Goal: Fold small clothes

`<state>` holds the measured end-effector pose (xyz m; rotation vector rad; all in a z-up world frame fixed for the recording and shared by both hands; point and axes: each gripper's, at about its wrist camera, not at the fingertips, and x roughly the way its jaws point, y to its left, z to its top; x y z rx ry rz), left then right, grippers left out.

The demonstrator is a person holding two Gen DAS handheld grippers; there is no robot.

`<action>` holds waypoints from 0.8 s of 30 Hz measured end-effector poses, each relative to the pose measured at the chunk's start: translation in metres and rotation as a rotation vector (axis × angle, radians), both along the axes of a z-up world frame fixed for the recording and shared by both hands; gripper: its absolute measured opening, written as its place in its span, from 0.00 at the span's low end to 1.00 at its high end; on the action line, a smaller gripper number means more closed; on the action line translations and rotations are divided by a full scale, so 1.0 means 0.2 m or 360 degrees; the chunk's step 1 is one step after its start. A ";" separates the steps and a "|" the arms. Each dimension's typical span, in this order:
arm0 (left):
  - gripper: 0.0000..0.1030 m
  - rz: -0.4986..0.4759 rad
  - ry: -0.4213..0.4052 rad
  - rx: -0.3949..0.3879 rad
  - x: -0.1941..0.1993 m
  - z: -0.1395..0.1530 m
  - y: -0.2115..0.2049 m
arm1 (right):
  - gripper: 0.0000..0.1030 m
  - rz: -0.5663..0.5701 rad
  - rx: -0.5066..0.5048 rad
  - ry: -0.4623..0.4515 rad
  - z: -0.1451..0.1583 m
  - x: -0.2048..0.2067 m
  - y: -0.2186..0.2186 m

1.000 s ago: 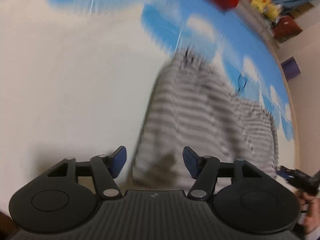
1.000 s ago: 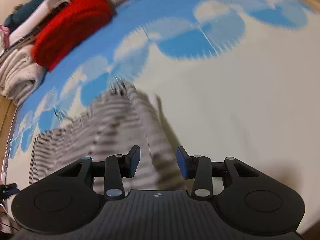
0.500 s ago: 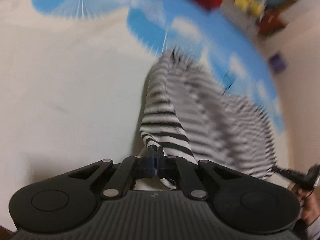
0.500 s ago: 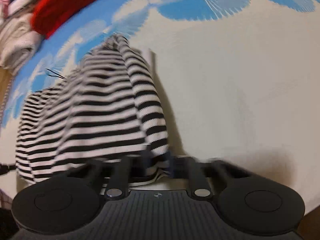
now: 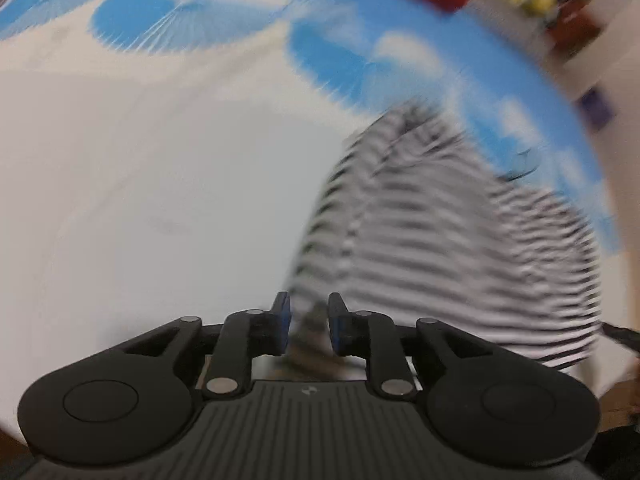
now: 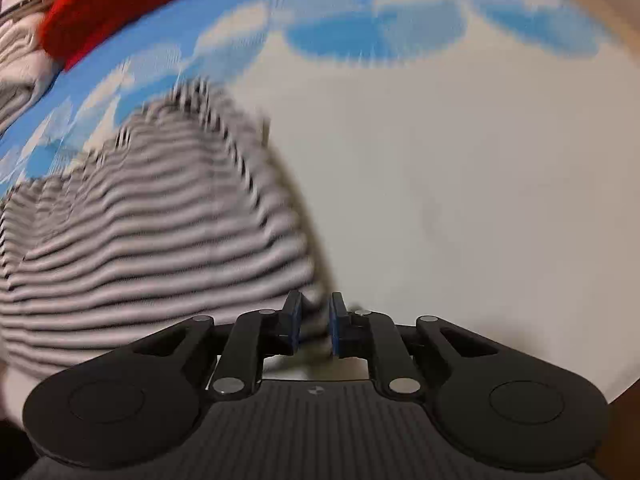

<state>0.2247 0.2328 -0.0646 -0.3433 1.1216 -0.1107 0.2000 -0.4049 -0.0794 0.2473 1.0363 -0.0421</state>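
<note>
The black-and-white striped knit garment is lying bunched on the cream mat with blue cloud-shaped patches, stretching away from both grippers toward twelve o'clock, its near hem reaching in between both pairs of blue-padded fingers. The left gripper is opening its jaws, now a narrow gap apart, with striped cloth sitting in the gap; the blur is hiding whether the pads are pressing it. The right gripper is doing the same at the other hem corner, jaws parting with fabric between them. Around ten o'clock in the right wrist view a folded red woolly item is lying on the mat's far edge.

This is looking like a release or re-grip at the hem. To do it well, both corners should be let go evenly so the fold is lying flat and square, not dragged sideways. No brand, label or writing is readable anywhere; everything is too smeared.
</note>
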 end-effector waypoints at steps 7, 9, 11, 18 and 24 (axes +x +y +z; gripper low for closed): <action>0.30 -0.0388 -0.0003 -0.0098 0.11 0.00 -0.33 | 0.29 0.0214 0.0271 -0.0173 0.05 0.09 0.11; 0.33 -0.0463 0.0047 -0.0009 0.14 -0.04 -0.45 | 0.33 0.0268 0.0232 -0.0062 -0.01 0.14 0.18; 0.44 -0.0466 0.0108 0.0110 0.16 -0.10 -0.50 | 0.35 0.0299 0.0065 0.0103 -0.10 0.19 0.24; 0.48 0.0017 -0.0058 0.0381 0.30 -0.05 -0.43 | 0.35 0.0139 -0.0148 -0.0045 -0.03 0.27 0.27; 0.48 -0.0288 -0.0257 -0.0100 0.34 0.05 -0.57 | 0.36 0.0439 0.0078 -0.0331 0.09 0.30 0.45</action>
